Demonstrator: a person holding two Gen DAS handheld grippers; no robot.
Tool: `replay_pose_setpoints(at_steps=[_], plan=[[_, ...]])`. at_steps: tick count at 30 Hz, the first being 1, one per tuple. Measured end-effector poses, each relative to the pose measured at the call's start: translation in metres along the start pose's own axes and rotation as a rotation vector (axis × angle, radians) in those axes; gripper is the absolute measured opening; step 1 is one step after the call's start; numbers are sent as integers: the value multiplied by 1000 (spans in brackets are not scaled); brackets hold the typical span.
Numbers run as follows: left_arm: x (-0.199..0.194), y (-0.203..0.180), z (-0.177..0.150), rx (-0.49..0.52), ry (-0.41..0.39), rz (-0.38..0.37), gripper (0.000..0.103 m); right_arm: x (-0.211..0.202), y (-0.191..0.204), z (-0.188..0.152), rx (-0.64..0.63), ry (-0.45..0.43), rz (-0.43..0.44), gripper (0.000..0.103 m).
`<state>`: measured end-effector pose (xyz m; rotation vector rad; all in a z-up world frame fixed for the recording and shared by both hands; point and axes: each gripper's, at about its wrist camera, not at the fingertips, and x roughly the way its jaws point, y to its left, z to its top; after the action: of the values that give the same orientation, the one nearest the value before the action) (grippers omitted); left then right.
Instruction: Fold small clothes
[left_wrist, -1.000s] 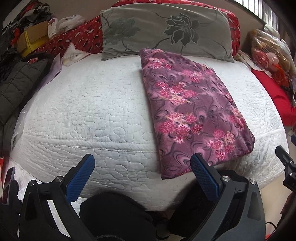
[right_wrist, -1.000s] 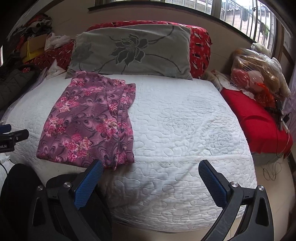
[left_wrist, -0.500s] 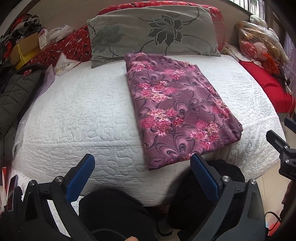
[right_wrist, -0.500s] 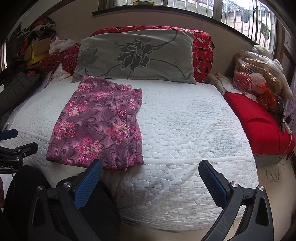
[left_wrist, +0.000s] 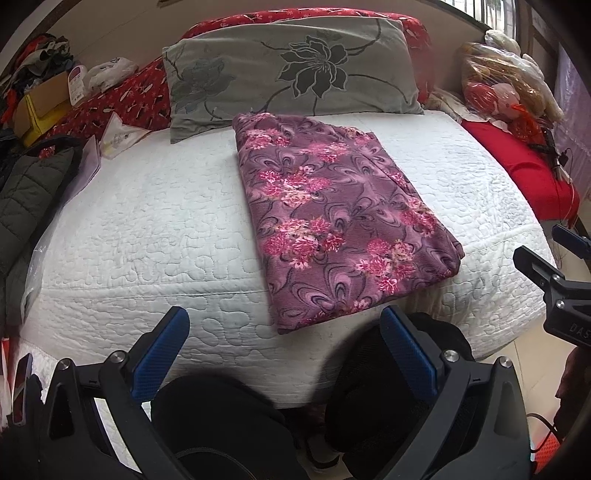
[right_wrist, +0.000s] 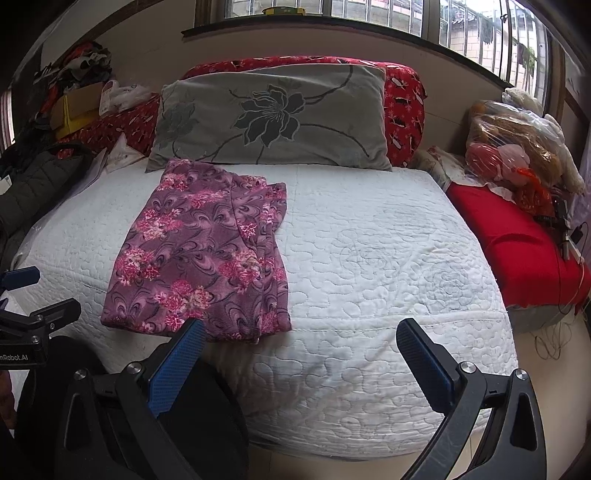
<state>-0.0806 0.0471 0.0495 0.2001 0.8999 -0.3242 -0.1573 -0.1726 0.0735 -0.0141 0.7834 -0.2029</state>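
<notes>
Purple floral garment (left_wrist: 332, 218) lies folded flat on the white quilted bed (left_wrist: 147, 221), near edge at the bed's front lip, far end just short of the grey flower pillow (left_wrist: 291, 70). I see left gripper (left_wrist: 284, 350) w/ fingers spread wide, holding nothing. Right gripper (right_wrist: 301, 354) same: fingers wide apart, empty, near the bed front.

Bedroom in daylight — a bed under barred windows

White quilted bed (right_wrist: 369, 266) fills the room; a grey flowered pillow (right_wrist: 280, 118) leans on a red bolster (right_wrist: 402, 107) — barred windows (right_wrist: 461, 22) above a beige wall (right_wrist: 155, 55).
</notes>
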Motion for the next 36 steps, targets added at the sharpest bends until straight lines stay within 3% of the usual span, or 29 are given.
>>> replay_pose_setpoints(at_steps=[12, 36], plan=[[-6, -11, -1, 1, 6, -53, 103, 1, 0, -1, 13, 9, 2, 103], [-7, -13, -2, 3, 6, -74, 103, 3, -1, -3, 18, 17, 1, 103]])
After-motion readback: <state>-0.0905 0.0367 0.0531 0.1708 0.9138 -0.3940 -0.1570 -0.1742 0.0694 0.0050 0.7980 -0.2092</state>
